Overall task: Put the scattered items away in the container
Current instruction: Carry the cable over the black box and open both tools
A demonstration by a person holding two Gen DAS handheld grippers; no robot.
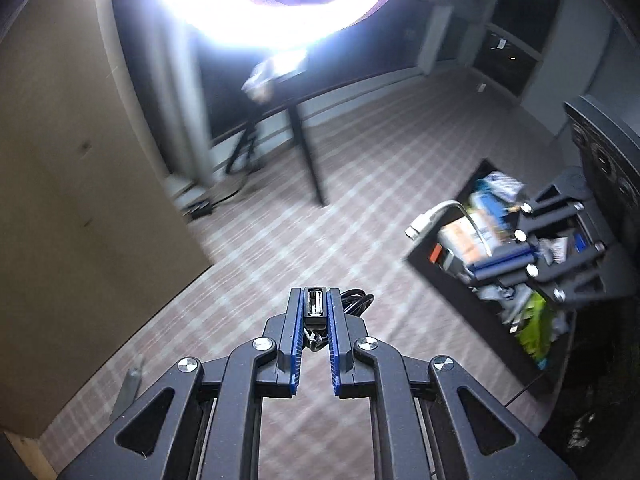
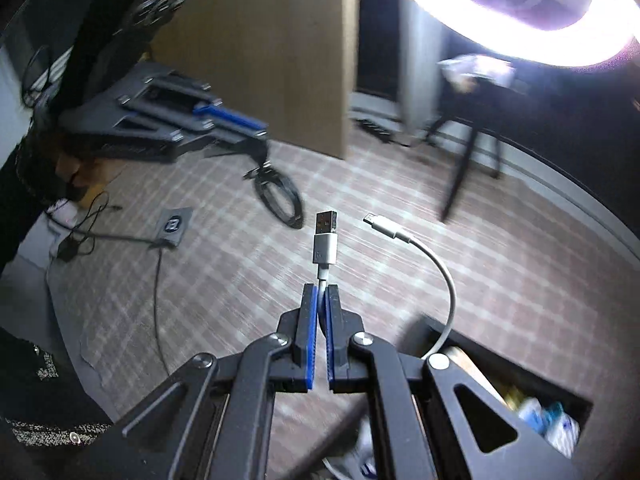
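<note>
My left gripper (image 1: 314,300) is shut on the connector end of a black USB cable (image 1: 314,305); its coil (image 2: 278,196) hangs below it over the floor. My right gripper (image 2: 321,292) is shut on a short white USB cable (image 2: 325,248), with the USB-A plug pointing up and the small plug (image 2: 380,226) curving out to the right. The right gripper (image 1: 502,256) is above the black container (image 1: 460,284), which holds several packets. The left gripper (image 2: 236,124) shows at upper left in the right wrist view.
A bright ring light (image 1: 276,4) on a tripod (image 2: 464,160) stands over a plaid carpet (image 1: 320,216). A brown cabinet (image 1: 80,200) is to the left. Thin cables (image 2: 156,280) and a small tag (image 2: 174,224) lie on the floor.
</note>
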